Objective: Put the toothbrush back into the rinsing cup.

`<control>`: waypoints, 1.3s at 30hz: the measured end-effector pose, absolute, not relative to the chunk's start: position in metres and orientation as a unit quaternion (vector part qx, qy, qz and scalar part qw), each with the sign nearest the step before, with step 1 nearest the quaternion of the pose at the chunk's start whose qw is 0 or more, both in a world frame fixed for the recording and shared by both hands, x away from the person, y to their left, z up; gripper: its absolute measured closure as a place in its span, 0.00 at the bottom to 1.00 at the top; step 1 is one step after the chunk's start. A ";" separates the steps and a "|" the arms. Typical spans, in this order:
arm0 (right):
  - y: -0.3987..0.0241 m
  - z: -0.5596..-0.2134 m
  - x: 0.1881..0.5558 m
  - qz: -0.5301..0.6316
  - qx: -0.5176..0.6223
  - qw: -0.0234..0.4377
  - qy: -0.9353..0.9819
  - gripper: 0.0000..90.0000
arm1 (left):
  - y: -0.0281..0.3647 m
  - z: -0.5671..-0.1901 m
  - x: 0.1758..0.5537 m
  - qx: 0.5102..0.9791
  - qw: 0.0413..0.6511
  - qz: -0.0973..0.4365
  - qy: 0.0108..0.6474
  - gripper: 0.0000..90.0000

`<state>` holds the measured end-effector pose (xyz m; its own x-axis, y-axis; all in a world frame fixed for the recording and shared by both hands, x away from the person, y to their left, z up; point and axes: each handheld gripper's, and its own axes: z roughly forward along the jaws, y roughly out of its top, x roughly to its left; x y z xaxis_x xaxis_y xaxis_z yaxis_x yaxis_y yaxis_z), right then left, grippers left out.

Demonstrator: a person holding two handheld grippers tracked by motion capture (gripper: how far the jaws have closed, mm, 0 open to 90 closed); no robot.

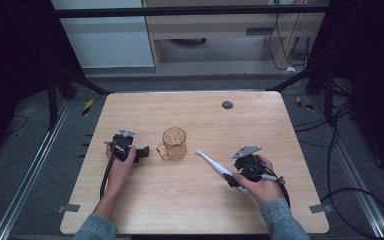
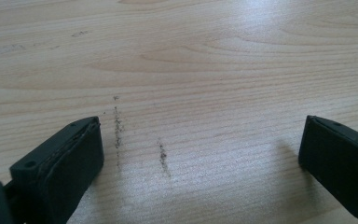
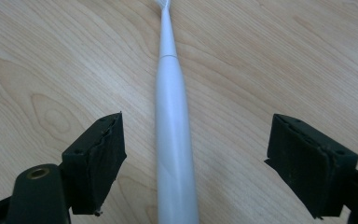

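The white toothbrush (image 3: 173,140) lies on the worktop (image 1: 145,210), right of the amber mug (image 1: 174,143), between the wide-open fingers of the right gripper (image 3: 193,163), so closing seems the next move, while the left gripper (image 2: 200,158) waits open.

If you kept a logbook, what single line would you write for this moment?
left claw: open, over bare table | right claw: open, astride white toothbrush, not gripping | amber mug: upright, untouched
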<state>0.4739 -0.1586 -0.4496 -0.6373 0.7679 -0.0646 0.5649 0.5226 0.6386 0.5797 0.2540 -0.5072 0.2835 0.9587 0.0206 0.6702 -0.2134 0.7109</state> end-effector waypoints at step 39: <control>-0.113 -0.439 0.507 0.235 0.346 0.122 0.900 0.41 | 0.254 -0.507 0.582 0.742 0.303 0.238 0.549 0.00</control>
<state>0.5067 -0.1132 -0.4388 -0.7307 0.6803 -0.0573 0.5656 0.6502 0.5074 0.5825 0.2540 -0.5071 0.2842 0.9585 0.0207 0.6705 -0.2141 0.7104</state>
